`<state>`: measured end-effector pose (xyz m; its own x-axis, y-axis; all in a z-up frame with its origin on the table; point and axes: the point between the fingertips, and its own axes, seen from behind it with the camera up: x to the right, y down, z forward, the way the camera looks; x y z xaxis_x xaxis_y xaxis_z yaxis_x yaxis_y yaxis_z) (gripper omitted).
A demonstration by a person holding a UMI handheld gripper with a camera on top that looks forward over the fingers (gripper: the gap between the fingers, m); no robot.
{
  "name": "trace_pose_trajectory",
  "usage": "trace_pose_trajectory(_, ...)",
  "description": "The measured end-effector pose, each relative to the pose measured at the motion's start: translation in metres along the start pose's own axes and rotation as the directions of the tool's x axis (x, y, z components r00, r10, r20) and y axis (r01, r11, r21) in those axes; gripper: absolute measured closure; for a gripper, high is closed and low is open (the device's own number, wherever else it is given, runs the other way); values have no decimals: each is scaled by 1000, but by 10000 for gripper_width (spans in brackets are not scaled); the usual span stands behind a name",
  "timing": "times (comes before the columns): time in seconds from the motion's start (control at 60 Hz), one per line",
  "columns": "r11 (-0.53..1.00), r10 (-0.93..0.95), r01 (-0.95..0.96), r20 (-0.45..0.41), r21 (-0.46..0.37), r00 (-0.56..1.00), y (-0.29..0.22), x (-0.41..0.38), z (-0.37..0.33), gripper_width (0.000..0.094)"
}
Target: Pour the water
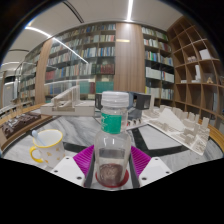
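Observation:
A clear plastic bottle with a white cap and a green label stands upright between my fingers. Both magenta pads press on its sides, so my gripper is shut on it. The bottle's base with a reddish ring shows low between the fingers; I cannot tell whether it rests on the table. A clear cup with a yellow handle stands on the pale marbled table, to the left of the bottle and a little beyond my left finger.
White architectural models stand on the table to the right and beyond the bottle. A dark tray lies at the far left. Bookshelves line the room behind.

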<state>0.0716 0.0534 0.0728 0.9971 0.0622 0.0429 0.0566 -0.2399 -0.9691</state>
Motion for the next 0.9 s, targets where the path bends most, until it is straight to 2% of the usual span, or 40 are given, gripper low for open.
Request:
trace_pose_trajectory(0.033, 1000, -4, 4, -13, -27, 1000, 3, 3, -3, 330)
trace_pose_trajectory(0.067, 999, -5, 4, -20, -42, 1000, 3, 5, -3, 219)
trace_pose_trajectory(0.1, 999, -5, 4, -31, -49, 1000, 0, 4, -14, 64)
trace_pose_trajectory(0.15, 998, 0, -3, -56, -56, 998, -6, 6, -30, 107)
trace_pose_trajectory(0.217, 998, 10, -15, -80, -59, 997, -16, 9, -58, 70)
trace_pose_trajectory(0.467, 988, 45, -63, -134, -139, 990, -27, -15, -214, 78)
trace_pose_trajectory(0.683, 979, 79, -100, -123, -177, 989, -21, -46, -330, 77)
trace_pose_trajectory(0.9, 980, 65, -88, -129, -179, 990, -20, -57, -391, 80)
